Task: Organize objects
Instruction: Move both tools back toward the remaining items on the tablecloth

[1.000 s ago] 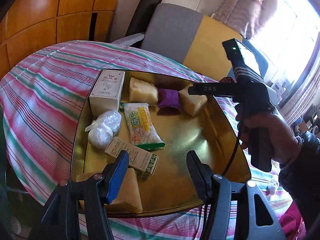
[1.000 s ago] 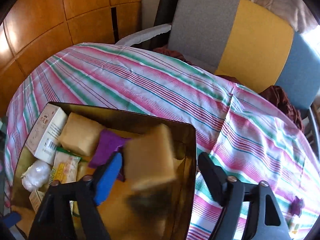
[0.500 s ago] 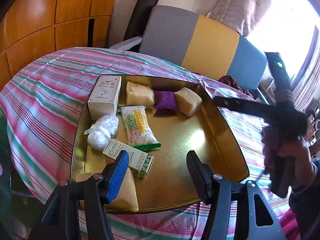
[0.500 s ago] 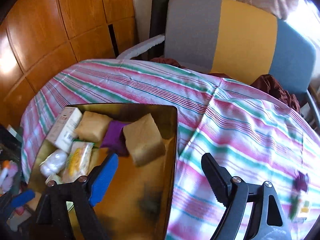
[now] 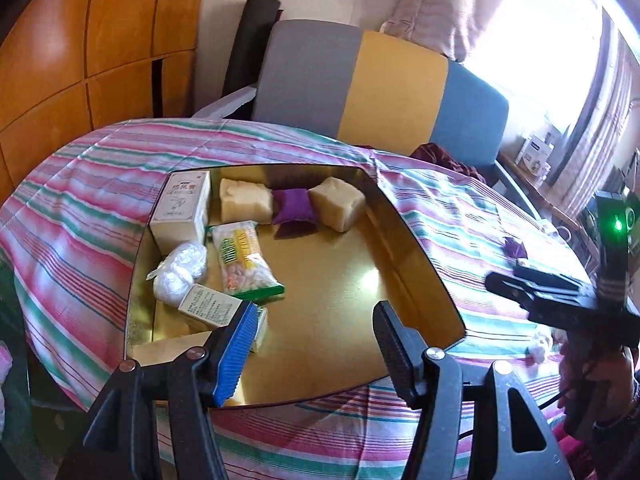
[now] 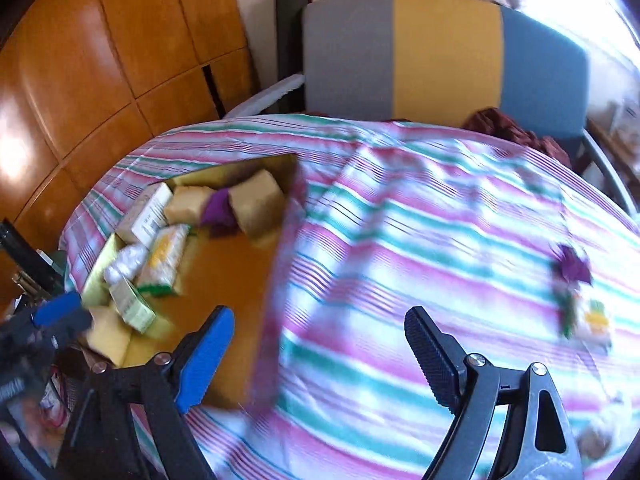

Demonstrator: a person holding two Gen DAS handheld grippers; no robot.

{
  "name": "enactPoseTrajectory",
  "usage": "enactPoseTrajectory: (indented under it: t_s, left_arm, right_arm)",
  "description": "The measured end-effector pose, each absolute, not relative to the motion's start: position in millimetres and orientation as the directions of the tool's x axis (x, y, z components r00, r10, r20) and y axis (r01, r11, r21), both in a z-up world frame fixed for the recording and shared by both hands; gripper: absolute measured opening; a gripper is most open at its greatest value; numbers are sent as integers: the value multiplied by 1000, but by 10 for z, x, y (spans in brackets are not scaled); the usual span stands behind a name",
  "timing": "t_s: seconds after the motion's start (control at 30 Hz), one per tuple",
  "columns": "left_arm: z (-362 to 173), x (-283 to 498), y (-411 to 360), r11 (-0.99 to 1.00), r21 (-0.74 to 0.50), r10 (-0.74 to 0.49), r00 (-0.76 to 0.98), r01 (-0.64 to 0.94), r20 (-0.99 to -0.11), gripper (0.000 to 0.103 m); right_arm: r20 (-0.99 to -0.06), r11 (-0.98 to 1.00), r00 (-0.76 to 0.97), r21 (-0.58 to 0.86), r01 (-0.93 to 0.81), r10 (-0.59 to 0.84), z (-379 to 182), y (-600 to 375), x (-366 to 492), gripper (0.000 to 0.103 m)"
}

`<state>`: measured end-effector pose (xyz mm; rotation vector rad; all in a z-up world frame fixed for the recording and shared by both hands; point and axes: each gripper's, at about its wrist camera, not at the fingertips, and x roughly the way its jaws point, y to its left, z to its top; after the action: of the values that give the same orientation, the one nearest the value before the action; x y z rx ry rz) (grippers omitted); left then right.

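A gold tray [image 5: 416, 248] lies on the striped tablecloth and holds a white box [image 5: 182, 210], two tan blocks [image 5: 338, 208], a purple pouch [image 5: 292, 212], a snack packet [image 5: 244, 260], a white bag [image 5: 178, 272] and a small carton [image 5: 208, 306]. My left gripper [image 5: 312, 344] is open and empty over the tray's near edge. My right gripper [image 6: 320, 352] is open and empty above the cloth, right of the tray [image 6: 276, 256]. A purple pouch [image 6: 574, 266] and a small packet [image 6: 592, 316] lie on the cloth at the right.
A grey, yellow and blue chair [image 5: 380, 88] stands behind the table. Wooden panels [image 5: 100, 40] fill the left wall. A dark red cloth [image 5: 444, 156] lies on the chair seat. A small white item [image 5: 538, 348] sits near the table's right edge.
The right gripper let go of the tan block in the tray, then drew back and swung right over the cloth. The left gripper stayed open over the tray's near edge.
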<state>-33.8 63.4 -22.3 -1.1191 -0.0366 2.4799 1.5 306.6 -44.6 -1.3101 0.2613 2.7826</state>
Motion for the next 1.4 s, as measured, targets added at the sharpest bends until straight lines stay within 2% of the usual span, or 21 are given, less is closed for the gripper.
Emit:
enactPoseTrajectory:
  t_s: [0.23,0.4,0.57,0.63,0.7,0.87,1.2,1.4]
  left_arm:
    - [-173,-258,845,-891,-167,406,-576,-422,-709,61]
    - [-121,-196,1081,-864,-139,430,-565,-484,-704,61]
    - [-131,-164,1387,-827,-123,458,-529,-549,-714,61]
    - [-162,-149,1571,-804,-124,474,-501,-581,-724,61]
    - [-196,-117,1769,-772,-134,498,-461,-621,-735,61]
    - [-263,16,2234,-678,-157,555,-361,-718,-749,61]
    - [-495,244,3060,-526,-218,594,-171,-822,-786,61]
    - [-549,397,3412,-438,-232,604,-94,-868,-791,61]
  right_arm:
    - [-774,-938,-621,110,-329,127,-395,3859,609,88]
    - [-743,-863,-613,96,-496,269,-262,4433,1017,88]
    - [-726,-770,-593,139,-623,349,-237,4881,1497,88]
    - [-718,-722,-602,203,-661,349,-219,5024,1660,88]
    - [-680,-673,-650,307,-673,339,-177,5149,1823,88]
    - [-606,-598,-699,415,-685,380,-131,5227,2028,88]
    - [-576,-656,-720,376,-654,388,-97,5103,1962,91]
    - [-564,-644,-732,406,-649,382,-104,5131,2010,92]
